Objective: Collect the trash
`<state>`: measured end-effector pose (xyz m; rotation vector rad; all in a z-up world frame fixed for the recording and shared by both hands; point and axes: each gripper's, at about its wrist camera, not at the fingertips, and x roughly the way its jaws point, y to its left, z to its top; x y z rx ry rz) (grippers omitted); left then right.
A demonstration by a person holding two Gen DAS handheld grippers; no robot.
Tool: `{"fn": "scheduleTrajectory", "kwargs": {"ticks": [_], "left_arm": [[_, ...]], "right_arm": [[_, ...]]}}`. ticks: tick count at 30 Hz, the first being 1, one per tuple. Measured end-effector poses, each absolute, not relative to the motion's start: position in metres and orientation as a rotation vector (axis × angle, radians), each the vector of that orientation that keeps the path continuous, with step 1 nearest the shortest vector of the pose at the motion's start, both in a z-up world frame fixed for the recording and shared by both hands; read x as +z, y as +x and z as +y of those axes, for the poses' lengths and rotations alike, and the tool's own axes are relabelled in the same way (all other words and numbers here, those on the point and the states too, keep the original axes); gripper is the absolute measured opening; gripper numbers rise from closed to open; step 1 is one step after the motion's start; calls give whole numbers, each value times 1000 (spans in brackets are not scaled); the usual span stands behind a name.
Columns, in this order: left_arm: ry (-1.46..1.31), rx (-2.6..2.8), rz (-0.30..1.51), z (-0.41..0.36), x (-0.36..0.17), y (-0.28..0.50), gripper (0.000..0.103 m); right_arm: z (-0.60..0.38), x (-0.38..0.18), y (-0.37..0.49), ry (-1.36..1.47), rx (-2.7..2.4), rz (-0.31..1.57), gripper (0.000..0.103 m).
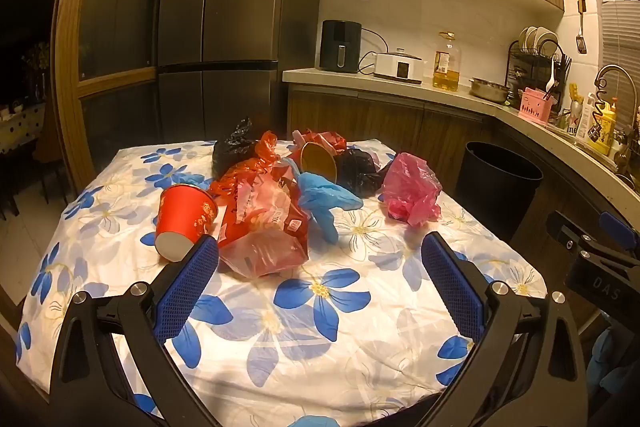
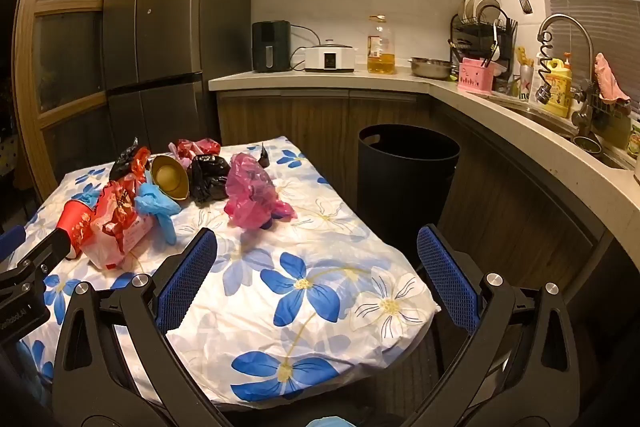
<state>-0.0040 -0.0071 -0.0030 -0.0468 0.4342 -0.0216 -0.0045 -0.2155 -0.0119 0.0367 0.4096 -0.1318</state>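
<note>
Right now my worktop (image 1: 320,347) carries the trash heaped at its far end, the black bin (image 2: 408,171) standing right of it. Both my left tongs (image 1: 320,259) and right tongs (image 2: 316,251) gape empty; next, I reckon, reaching for the pink bag (image 2: 252,191).

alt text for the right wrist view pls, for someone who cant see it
An open right gripper hovers over a table in a blue-flowered cloth, with trash piled at the far end: pink plastic bag, blue glove, red paper cup. A black trash bin stands right of it.
</note>
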Motion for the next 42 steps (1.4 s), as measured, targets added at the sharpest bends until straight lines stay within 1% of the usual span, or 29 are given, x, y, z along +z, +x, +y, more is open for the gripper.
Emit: {"fn": "scheduleTrajectory", "kwargs": {"ticks": [42], "left_arm": [[-51,-23,435,-13,-5,-8,98]], "right_arm": [[-217,-12,-6,37,-133,409,99]]}}
